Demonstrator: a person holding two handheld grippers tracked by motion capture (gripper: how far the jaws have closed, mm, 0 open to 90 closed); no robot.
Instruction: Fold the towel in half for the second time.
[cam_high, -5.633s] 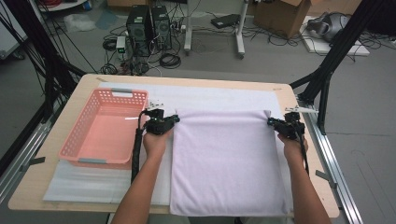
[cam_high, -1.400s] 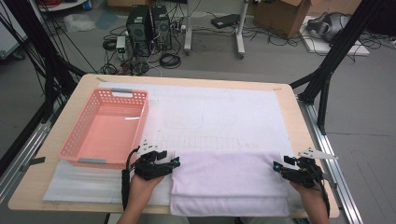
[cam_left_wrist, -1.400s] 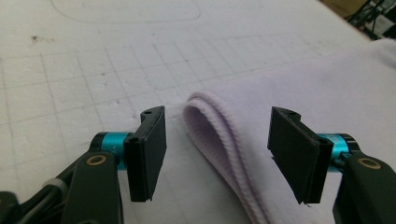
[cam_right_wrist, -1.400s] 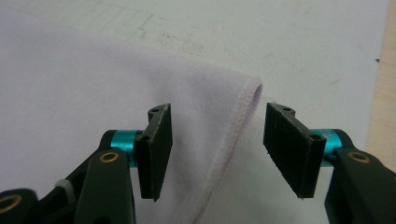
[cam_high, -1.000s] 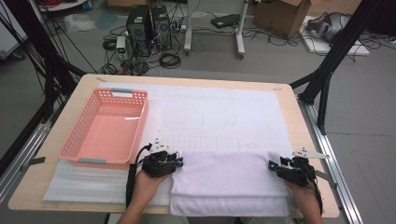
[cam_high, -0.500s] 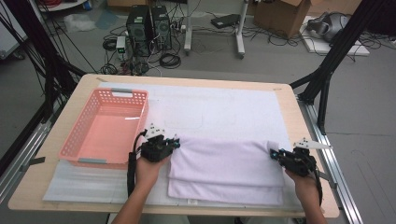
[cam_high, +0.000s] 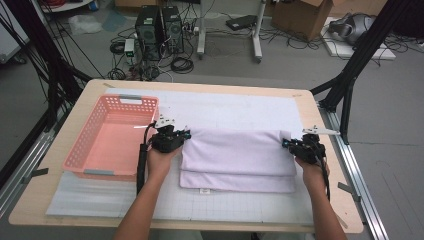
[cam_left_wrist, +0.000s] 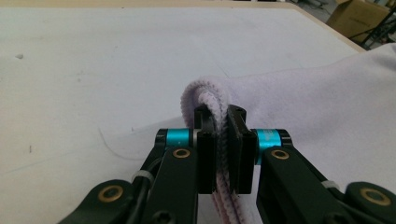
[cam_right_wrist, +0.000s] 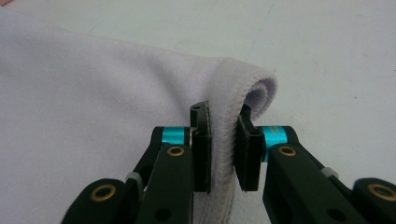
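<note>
— Folding soft, limp towel (cam_high: 239, 159) at mat's (cam_high: 225, 107) near middle, right of pink basket (cam_high: 111, 141)?
— Yes. Left gripper (cam_high: 171, 139) clamped on left hemmed corner, right gripper (cam_high: 301, 147) pinching right corner; gripping both hems keeps floppy, light cloth taut, not sagging.

Light wooden surface (cam_high: 327, 165) with rounded corners, covered by a white gridded mat (cam_high: 240, 107). Grey concrete floor (cam_high: 390, 95) behind it, strewn with black cables (cam_high: 182, 64). Two black computer towers (cam_high: 161, 25) stand on the floor, a brown cardboard box (cam_high: 306, 15) farther right. Black metal frame struts (cam_high: 357, 55) rise at both sides. Silver aluminium rails (cam_high: 357, 172) run along the surface's edges. Even indoor light.
</note>
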